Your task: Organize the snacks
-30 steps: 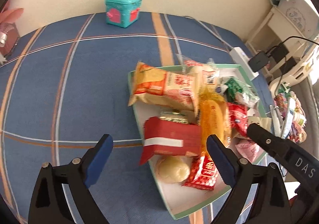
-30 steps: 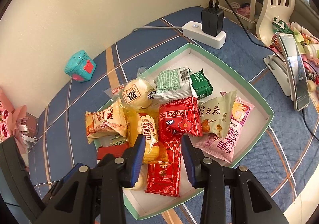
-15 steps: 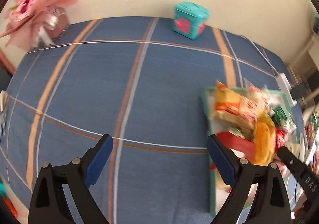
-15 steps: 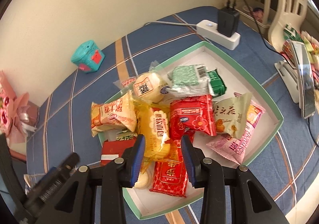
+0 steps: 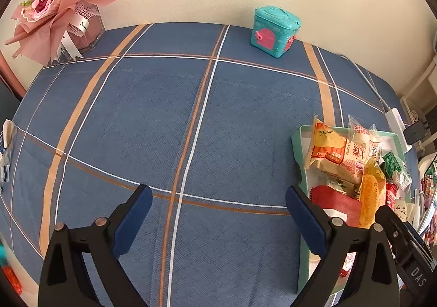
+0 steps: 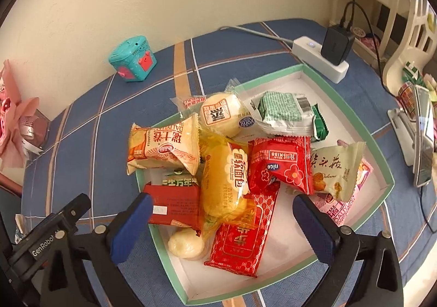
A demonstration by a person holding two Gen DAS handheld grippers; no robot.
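A green-rimmed white tray point(image 6: 381, 159) on the blue plaid cloth holds several wrapped snacks: a yellow bread pack point(image 6: 224, 184), a red packet point(image 6: 282, 163), an orange packet point(image 6: 164, 147), a red box point(image 6: 174, 204), a flat red pack point(image 6: 243, 238). My right gripper point(image 6: 222, 222) hovers over the tray's near end, its jaws opening wide, pads apart from the snacks below. My left gripper point(image 5: 217, 215) stands open above bare cloth, left of the tray point(image 5: 299, 143). Nothing is held by either.
A teal toy box point(image 5: 274, 30) stands by the wall. A pink bouquet point(image 5: 52, 6) sits at the far left corner. A white power strip point(image 6: 321, 57) with a black charger lies behind the tray. A phone on a stand point(image 6: 422, 140) is at the right.
My right gripper's jaws have spread from narrow to wide over the snacks. The left gripper has swung left, off the tray and over bare cloth.
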